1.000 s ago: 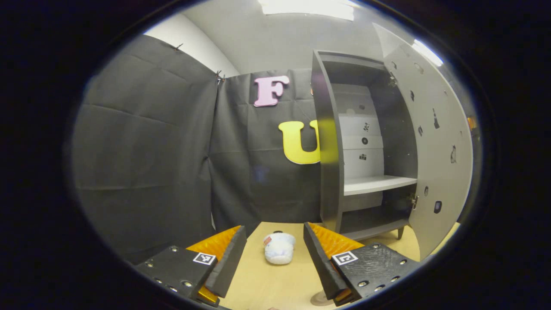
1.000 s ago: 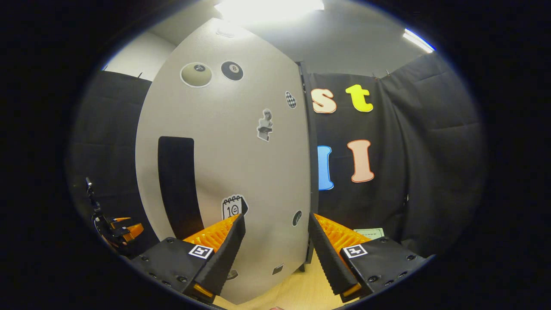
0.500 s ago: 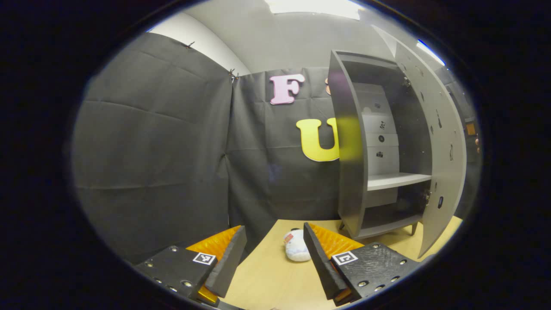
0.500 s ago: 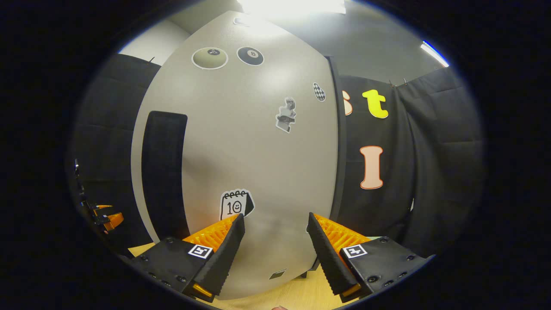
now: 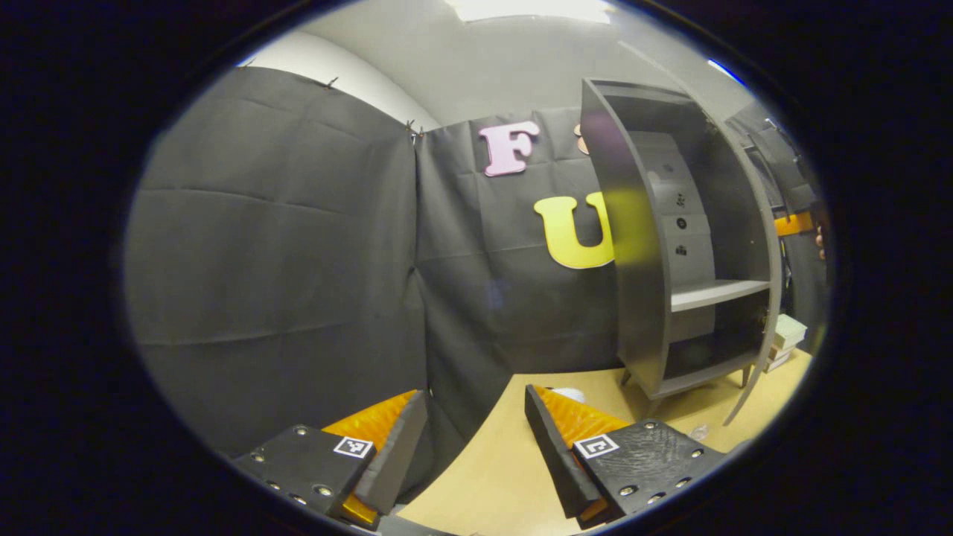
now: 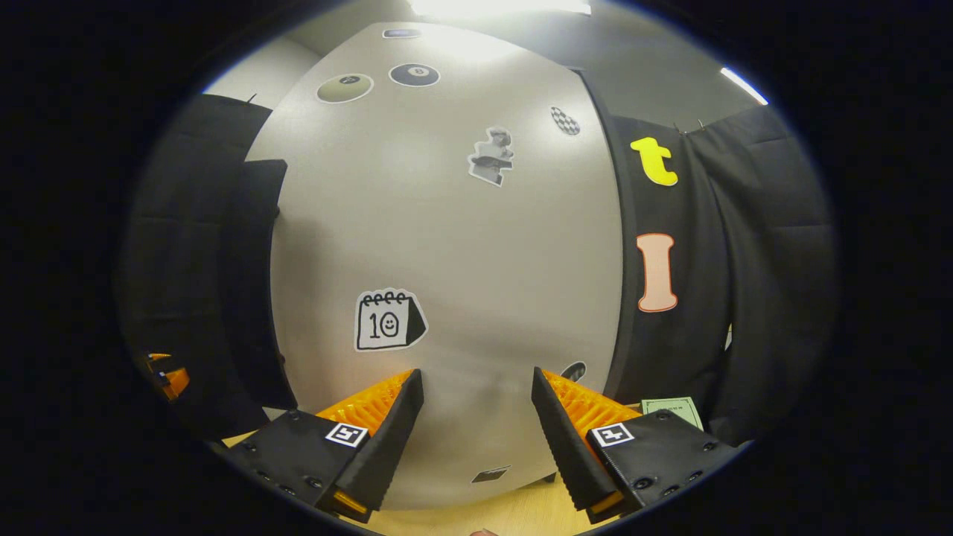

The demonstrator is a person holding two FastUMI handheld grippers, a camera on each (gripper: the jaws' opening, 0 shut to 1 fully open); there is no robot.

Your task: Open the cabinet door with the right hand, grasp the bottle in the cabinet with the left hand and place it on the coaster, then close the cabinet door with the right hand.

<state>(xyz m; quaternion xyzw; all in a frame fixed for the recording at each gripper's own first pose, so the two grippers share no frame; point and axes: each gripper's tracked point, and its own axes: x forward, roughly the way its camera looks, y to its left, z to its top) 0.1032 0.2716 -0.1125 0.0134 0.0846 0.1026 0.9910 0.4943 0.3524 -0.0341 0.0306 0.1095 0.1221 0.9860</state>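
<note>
A: Where's the bottle [image 5: 569,394]?
B: In the left gripper view a pale rounded bit of it peeks over the left hand-held gripper's [image 5: 475,432] right finger, at about six o'clock, on the tan counter [image 5: 491,469]. I can't tell whether a coaster is under it.
A: And the cabinet [image 5: 648,238]?
B: At three o'clock in that view, grey, with its inner shelf [image 5: 715,292] bare. The cabinet door [image 6: 447,246] is ajar, seen edge-on there.
A: The other side?
B: In the right gripper view the door's pale face, dotted with stickers [image 6: 389,320], looms from nine to two o'clock, right in front of the right hand-held gripper [image 6: 476,428].
A: Fingers?
B: Both pairs are spread wide, holding nothing. The left hand-held gripper also shows at eight o'clock in the right gripper view.
</note>
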